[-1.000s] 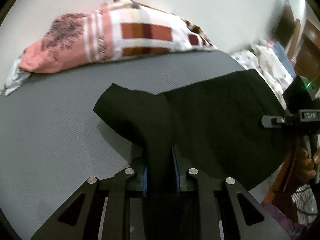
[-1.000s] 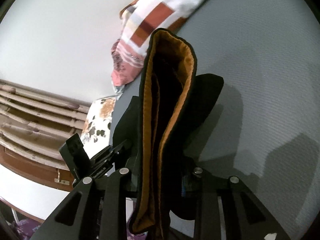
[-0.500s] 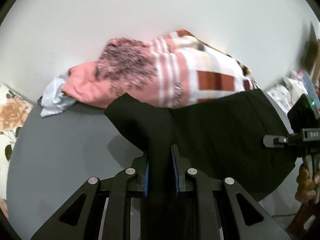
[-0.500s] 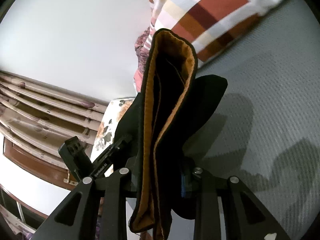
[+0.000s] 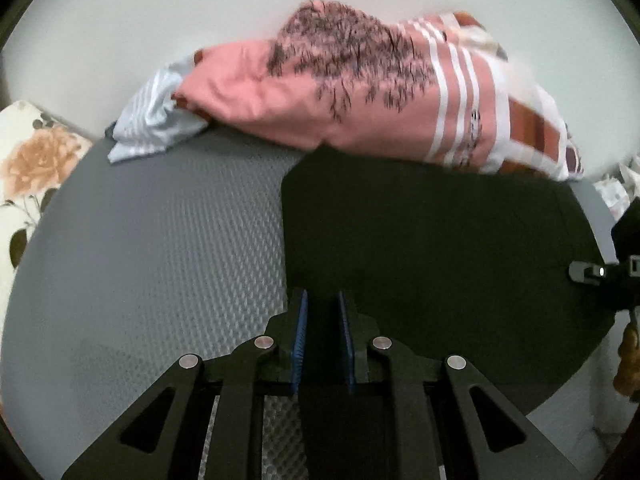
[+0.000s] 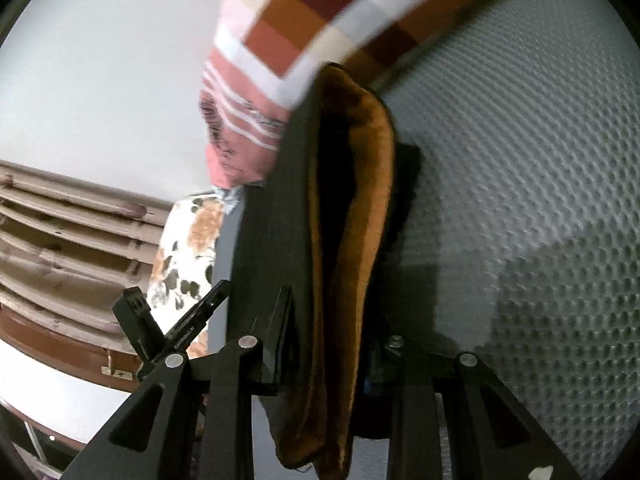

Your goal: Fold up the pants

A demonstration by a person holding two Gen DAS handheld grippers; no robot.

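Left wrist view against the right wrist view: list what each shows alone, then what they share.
Left only: the black pants spread flat over the grey mat, and a pale striped cloth by the pink pillow.

Right only: the pants' orange lining, bunched upright, and slatted wooden furniture.

Both: pants, mat, pillow, floral fabric, and jaws shut on pants, left gripper and right gripper.

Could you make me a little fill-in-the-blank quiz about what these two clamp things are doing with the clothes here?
1. Both grippers are clamped on the same black ___.
2. The lining showing in the right gripper is colored ___.
3. The pink pillow lies at the far edge of the ___ textured mat.
4. The left gripper has ___ finger pads.

Answers: pants; orange; gray; blue
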